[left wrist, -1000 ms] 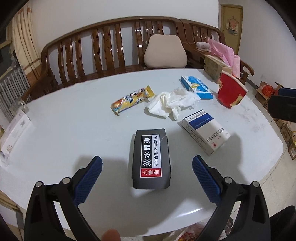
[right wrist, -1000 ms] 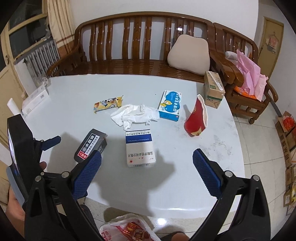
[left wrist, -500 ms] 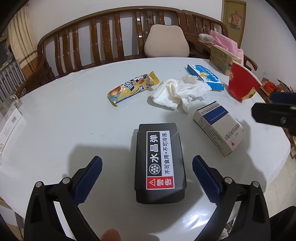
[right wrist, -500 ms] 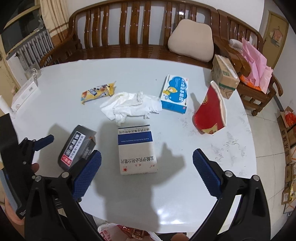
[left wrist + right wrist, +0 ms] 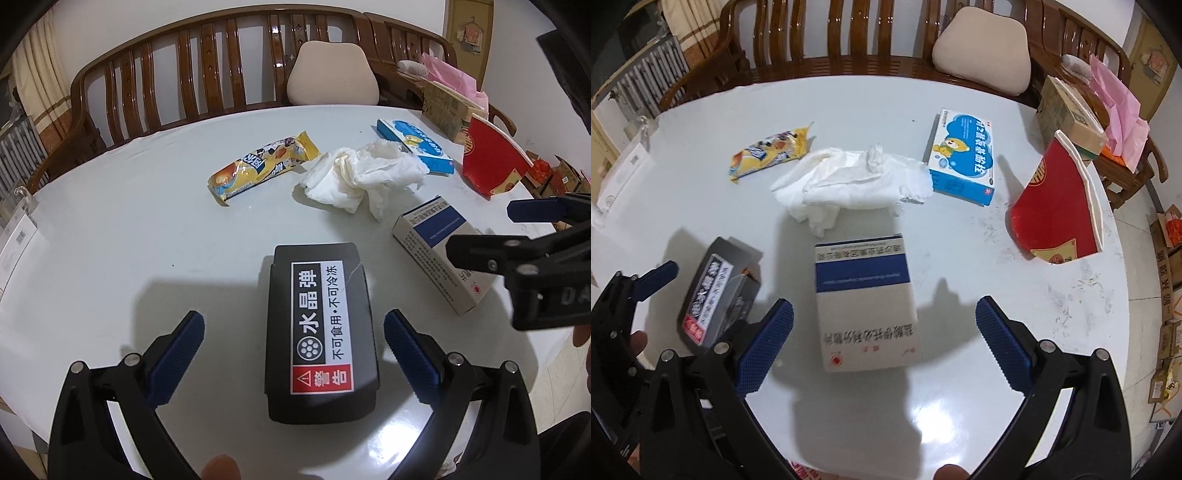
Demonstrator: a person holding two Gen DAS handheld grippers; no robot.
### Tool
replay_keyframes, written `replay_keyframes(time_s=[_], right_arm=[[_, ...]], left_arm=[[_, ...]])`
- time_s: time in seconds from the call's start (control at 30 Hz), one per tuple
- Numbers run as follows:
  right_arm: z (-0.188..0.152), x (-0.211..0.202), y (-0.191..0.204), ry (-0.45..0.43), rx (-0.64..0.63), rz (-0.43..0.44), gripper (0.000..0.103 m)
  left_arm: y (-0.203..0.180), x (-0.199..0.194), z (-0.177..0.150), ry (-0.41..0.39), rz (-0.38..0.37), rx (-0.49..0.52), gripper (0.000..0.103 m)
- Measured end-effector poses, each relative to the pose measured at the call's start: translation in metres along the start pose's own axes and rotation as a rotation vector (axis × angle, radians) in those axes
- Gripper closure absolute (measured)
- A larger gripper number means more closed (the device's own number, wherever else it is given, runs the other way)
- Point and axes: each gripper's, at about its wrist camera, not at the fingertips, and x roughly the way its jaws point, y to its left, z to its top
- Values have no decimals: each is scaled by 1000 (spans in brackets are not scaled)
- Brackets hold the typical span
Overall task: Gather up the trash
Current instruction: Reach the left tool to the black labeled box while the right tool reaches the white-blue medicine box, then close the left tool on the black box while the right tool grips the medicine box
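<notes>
Left gripper (image 5: pixel 293 345), fingers spread wide, is straddling the black box (image 5: pixel 320 325) without touching it. Right gripper (image 5: pixel 884 343), likewise spread and empty, is hovering over the white-and-blue medicine box (image 5: pixel 864 302), which is lying just right of the black box on the white table (image 5: pixel 110 240). Beyond the black box are lying a crumpled tissue (image 5: pixel 364 177), a yellow snack wrapper (image 5: pixel 260 168), a blue cartoon box (image 5: pixel 962 160) and, farthest right, a red paper cup (image 5: pixel 1058 206) on its side.
</notes>
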Motion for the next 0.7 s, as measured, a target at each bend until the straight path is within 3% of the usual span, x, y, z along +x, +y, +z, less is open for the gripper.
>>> replay_keyframes(time_s=[0.7], right_arm=[[13,45,-3,76,19,1,6]], left_arm=[[-3,13,1,28,-17,1,8]])
